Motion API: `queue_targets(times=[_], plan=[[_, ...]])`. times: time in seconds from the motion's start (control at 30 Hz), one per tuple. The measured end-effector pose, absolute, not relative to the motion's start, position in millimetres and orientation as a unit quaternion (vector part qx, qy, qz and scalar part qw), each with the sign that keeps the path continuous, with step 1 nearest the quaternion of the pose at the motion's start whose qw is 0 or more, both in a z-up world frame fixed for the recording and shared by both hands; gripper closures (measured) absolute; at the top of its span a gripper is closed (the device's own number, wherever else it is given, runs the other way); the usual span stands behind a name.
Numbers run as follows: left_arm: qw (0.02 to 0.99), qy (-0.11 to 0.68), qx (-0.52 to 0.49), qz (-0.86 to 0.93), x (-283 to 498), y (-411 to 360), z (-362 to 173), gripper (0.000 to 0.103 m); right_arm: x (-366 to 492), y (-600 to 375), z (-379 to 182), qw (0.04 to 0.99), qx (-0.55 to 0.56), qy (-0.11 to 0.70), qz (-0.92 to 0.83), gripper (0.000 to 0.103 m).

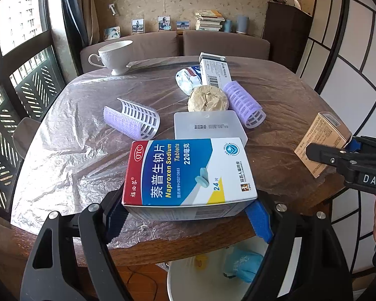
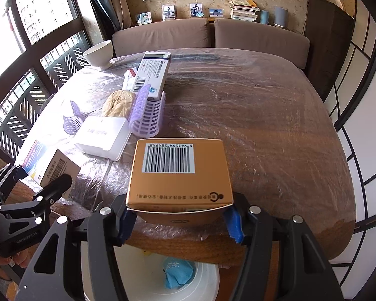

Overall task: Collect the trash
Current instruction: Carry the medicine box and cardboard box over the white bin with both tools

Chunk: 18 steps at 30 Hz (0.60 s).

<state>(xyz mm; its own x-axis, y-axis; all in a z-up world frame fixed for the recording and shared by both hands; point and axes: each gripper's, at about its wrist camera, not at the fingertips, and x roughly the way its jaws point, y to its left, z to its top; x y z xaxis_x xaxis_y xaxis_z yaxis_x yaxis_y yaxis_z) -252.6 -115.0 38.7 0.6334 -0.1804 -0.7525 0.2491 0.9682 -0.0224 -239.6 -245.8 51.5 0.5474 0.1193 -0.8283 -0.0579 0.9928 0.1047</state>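
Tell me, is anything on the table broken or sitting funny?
Yes. One purple hair roller is split open like a half shell, unlike the whole roller. A long white medicine box leans tilted, its low end resting on that whole roller instead of lying flat.

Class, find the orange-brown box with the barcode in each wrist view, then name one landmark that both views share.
Left wrist view: the orange-brown box is at the right edge, gripped by the right gripper.
Right wrist view: the box is at lower centre, between that gripper's fingers.
Shared landmark: the white teacup at the table's far left.
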Motion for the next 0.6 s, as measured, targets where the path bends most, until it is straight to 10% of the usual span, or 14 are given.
queue_targets(times=[0.6], plan=[[0.889, 0.417, 0.055, -0.180, -283.0, -102.2, 39.5, 0.021, -300.8, -221.1, 52.3, 0.875, 0.034, 0.481, 0.032, 0.045]])
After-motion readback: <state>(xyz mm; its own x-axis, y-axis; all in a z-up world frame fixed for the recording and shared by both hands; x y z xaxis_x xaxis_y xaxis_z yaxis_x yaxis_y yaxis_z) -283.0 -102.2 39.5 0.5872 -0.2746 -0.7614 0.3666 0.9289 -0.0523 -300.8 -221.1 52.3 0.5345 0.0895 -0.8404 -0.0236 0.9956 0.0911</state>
